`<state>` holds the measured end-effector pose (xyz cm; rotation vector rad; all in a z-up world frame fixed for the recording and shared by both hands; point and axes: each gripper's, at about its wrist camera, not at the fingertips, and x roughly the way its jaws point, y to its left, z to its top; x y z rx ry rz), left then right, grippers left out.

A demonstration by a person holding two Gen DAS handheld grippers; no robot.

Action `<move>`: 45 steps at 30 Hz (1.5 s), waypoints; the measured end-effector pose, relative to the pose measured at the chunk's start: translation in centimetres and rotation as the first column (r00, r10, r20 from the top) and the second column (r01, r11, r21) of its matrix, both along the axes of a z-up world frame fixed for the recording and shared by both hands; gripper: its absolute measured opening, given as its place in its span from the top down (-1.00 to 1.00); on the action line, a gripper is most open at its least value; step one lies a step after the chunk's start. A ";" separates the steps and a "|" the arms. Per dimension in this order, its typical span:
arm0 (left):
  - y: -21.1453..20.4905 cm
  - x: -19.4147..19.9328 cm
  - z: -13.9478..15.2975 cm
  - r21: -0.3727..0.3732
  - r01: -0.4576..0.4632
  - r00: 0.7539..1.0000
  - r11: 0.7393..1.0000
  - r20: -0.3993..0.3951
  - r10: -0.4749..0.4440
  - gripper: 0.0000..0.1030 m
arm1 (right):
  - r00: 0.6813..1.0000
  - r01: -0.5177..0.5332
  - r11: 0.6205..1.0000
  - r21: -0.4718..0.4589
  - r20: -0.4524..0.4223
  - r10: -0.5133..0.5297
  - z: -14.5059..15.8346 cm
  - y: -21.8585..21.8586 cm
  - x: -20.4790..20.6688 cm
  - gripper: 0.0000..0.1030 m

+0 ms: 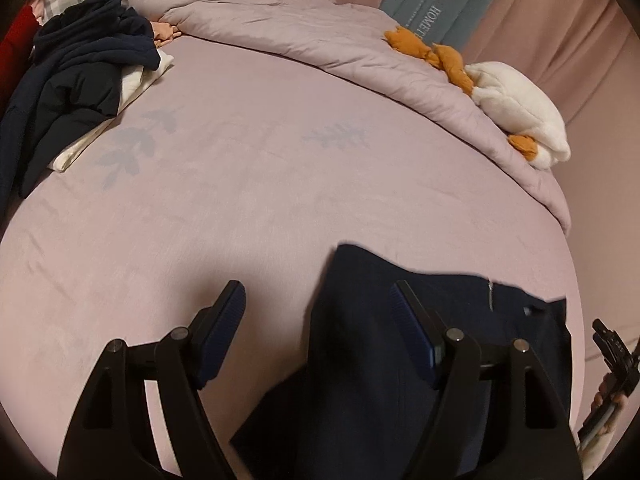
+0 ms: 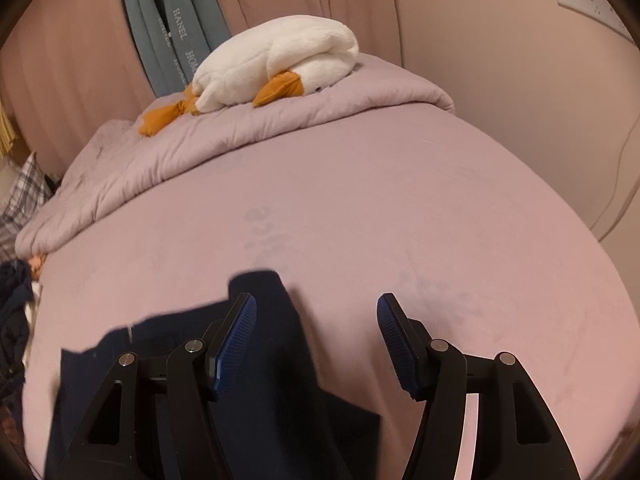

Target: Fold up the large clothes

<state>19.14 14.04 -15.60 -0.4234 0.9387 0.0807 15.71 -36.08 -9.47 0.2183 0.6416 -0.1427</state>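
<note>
The left gripper (image 1: 318, 300) sits at the bottom of its own picture with its two black fingers spread wide apart, and nothing is pinched between them. A dark blue piece of clothing (image 1: 360, 320) lies flat on the pink bed sheet (image 1: 260, 200), low and a bit to the right in that picture. The right finger of this tool is in front of the cloth, and the left finger is over bare sheet. A small silver zipper (image 1: 490, 294) shows on the cloth near the lower right. At the far right edge of the picture you can see part of the right gripper (image 1: 612, 352), with a bit of a hand (image 1: 608, 404) around it. In the upper left sits a pile of dark clothes (image 1: 80, 72) on top of something cream colored. A folded pink blanket (image 1: 320, 32) runs across the top, and a white stuffed duck (image 1: 516, 112) with orange feet rests on it at the upper right. In the right wrist picture, the right gripper (image 2: 316, 316) also has its fingers spread open, holding nothing. The dark blue clothing (image 2: 256, 360) lies at the lower left there, under the left finger, a little blurry. The stuffed duck (image 2: 280, 56) is at the top middle on the blanket (image 2: 200, 136). A white wall socket (image 2: 592, 4) is in the upper right corner.
</note>
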 end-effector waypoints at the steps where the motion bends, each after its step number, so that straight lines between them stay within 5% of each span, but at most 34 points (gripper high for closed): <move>1: 0.0 -0.8 0.0 -0.005 0.018 1.000 1.000 -0.005 -0.018 -0.43 | 1.000 -0.006 1.000 -0.001 -0.008 0.006 -0.2 -0.1 -0.5 -0.21; 11: -2.8 -9.7 -1.0 -0.096 0.193 0.980 0.976 -0.023 -0.196 -0.41 | 0.979 -0.168 0.973 0.156 -0.090 0.184 -4.3 -0.1 -9.0 -0.21; 17: -5.2 -11.9 -2.8 -0.043 0.264 0.962 0.964 -0.059 -0.266 -0.33 | 0.960 -0.213 0.959 0.186 -0.141 0.241 -6.9 0.5 -11.1 -0.21; 19: -5.3 -12.0 -3.9 -0.080 0.270 0.958 0.959 -0.080 -0.277 -0.22 | 0.956 -0.207 0.959 0.195 -0.169 0.241 -7.8 0.6 -10.6 -0.21; 21: -5.7 -11.9 -4.9 -0.129 0.276 0.952 0.953 -0.099 -0.289 0.14 | 0.953 -0.208 0.955 0.210 -0.175 0.246 -8.3 0.7 -10.3 -0.19; 22: -6.0 -11.9 -5.1 -0.123 0.279 0.951 0.952 -0.101 -0.291 0.22 | 0.952 -0.218 0.952 0.216 -0.168 0.256 -8.2 0.9 -10.4 -0.04; 24: -6.4 -12.0 -5.2 -0.051 0.266 0.957 0.963 -0.103 -0.270 0.75 | 0.953 -0.225 0.953 0.204 -0.156 0.258 -7.9 1.2 -10.5 0.19; 26: -6.4 -12.2 -4.8 -0.046 0.255 0.962 0.966 -0.090 -0.258 0.86 | 0.956 -0.229 0.957 0.176 -0.142 0.255 -7.4 1.5 -10.7 0.61; 27: -6.2 -12.4 -4.4 -0.053 0.245 0.965 0.968 -0.077 -0.249 0.89 | 0.957 -0.235 0.954 0.185 -0.127 0.261 -7.0 1.7 -10.8 0.65; 29: -6.0 -13.4 -3.1 -0.049 0.241 0.970 0.969 -0.033 -0.243 0.91 | 0.958 -0.254 0.946 0.202 -0.085 0.275 -6.0 1.5 -11.7 0.85; 34: -5.8 -17.5 -0.3 -0.061 0.259 0.963 0.964 0.097 -0.252 0.92 | 0.961 -0.276 0.937 0.214 0.065 0.269 -3.6 1.2 -15.8 0.87; 39: -5.2 -20.4 -3.8 -0.096 0.248 0.969 0.964 0.026 -0.247 0.89 | 0.975 -0.221 0.946 0.238 0.037 0.218 -7.0 0.2 -17.9 0.88; 45: -4.3 -22.3 -9.8 -0.182 0.161 0.980 0.970 -0.088 -0.179 0.78 | 0.988 -0.103 0.915 0.390 -0.064 0.138 -14.1 -2.3 -17.7 0.89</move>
